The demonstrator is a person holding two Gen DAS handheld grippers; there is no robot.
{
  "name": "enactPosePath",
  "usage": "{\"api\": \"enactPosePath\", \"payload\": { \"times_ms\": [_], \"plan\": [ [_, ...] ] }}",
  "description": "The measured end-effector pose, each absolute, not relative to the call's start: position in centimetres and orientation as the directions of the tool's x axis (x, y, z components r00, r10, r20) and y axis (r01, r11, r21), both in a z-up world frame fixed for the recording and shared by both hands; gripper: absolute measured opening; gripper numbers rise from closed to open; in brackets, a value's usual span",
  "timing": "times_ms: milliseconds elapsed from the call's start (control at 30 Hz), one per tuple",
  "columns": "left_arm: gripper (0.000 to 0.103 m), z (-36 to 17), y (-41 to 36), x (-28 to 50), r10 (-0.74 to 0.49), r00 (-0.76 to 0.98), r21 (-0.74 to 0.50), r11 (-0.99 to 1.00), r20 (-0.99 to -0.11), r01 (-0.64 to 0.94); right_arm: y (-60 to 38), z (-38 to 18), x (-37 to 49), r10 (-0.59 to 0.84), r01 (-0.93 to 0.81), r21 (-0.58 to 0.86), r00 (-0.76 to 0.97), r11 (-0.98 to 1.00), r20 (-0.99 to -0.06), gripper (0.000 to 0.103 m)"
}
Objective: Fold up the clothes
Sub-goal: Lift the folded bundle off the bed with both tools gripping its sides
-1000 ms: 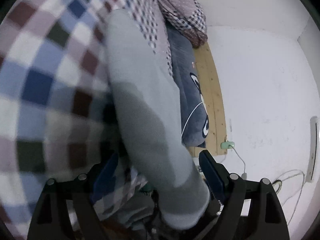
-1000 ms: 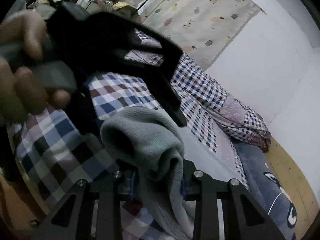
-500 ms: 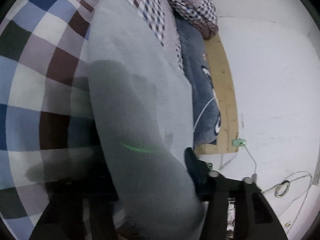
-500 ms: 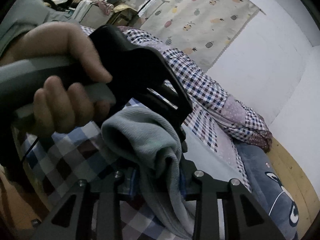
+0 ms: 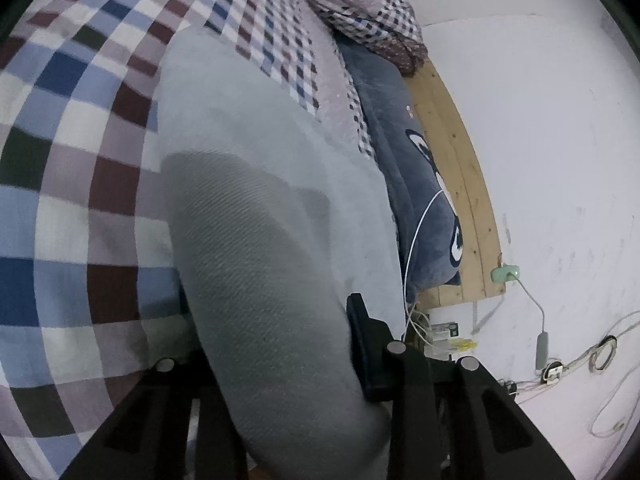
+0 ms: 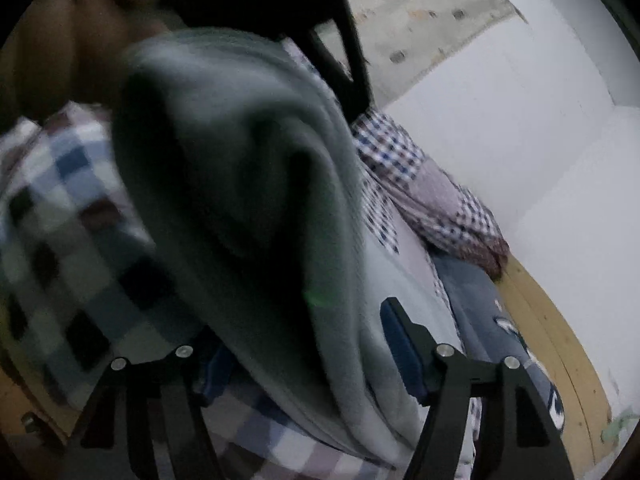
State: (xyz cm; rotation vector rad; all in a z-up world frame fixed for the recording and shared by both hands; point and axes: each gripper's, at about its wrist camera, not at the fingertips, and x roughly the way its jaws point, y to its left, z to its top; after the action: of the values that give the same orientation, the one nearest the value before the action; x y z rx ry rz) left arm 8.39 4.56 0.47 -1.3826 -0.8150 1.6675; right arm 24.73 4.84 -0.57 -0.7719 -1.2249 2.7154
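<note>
A grey knit garment lies lengthwise on the checked bedspread. Its near end is folded up into my left gripper, which is shut on it. Only the right finger shows; the cloth hides the left one. In the blurred right wrist view the same garment hangs in a thick fold between the spread fingers of my right gripper, which is open. Above it I see the dark body of the left gripper, and a hand at the upper left.
A blue plush blanket lies along the bed's far side against a wooden board and a white wall. A checked pillow sits at the head. Cables and a plug trail at the lower right. A patterned curtain hangs behind.
My right gripper was shut on the garment's fold and has opened. My left gripper has narrowed onto the garment and swung over the right gripper's view.
</note>
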Motion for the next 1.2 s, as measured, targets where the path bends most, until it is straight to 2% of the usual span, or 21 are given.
{"api": "enactPosePath", "payload": {
  "times_ms": [233,400,467,500,633,900,1200],
  "plan": [
    [0.027,2.6,3.3,7.1,0.903,-0.115,-0.879,-0.430,-0.415,-0.206,10.2,-1.4,22.0,0.454,-0.006,-0.751,-0.799,-0.660,-0.393,0.071],
    [0.026,3.4,2.0,5.8,0.905,-0.137,-0.880,-0.425,-0.403,-0.215,12.4,-1.3,21.0,0.448,-0.010,-0.750,-0.807,-0.662,-0.385,0.073],
    [0.026,3.5,1.8,5.4,0.903,-0.140,-0.877,-0.429,-0.407,-0.217,12.2,-0.9,21.0,0.450,-0.019,-0.745,-0.807,-0.667,-0.382,0.065],
    [0.026,3.6,1.7,5.3,0.902,-0.142,-0.876,-0.430,-0.407,-0.220,12.1,-0.5,21.0,0.449,-0.026,-0.738,-0.808,-0.674,-0.382,0.057],
    [0.026,5.5,0.7,5.0,0.900,-0.176,-0.861,-0.432,-0.397,-0.267,11.5,2.0,21.0,0.412,-0.046,-0.698,-0.834,-0.715,-0.367,0.040],
    [0.026,10.0,-5.8,5.1,0.863,-0.322,-0.802,-0.489,-0.388,-0.343,6.2,4.5,20.2,0.287,0.010,-0.683,-0.903,-0.731,-0.321,0.034],
    [0.026,10.0,-13.7,5.1,0.839,-0.396,-0.802,-0.506,-0.373,-0.317,-1.0,5.2,19.9,0.176,0.067,-0.681,-0.944,-0.729,-0.280,0.032]
  ]
}}
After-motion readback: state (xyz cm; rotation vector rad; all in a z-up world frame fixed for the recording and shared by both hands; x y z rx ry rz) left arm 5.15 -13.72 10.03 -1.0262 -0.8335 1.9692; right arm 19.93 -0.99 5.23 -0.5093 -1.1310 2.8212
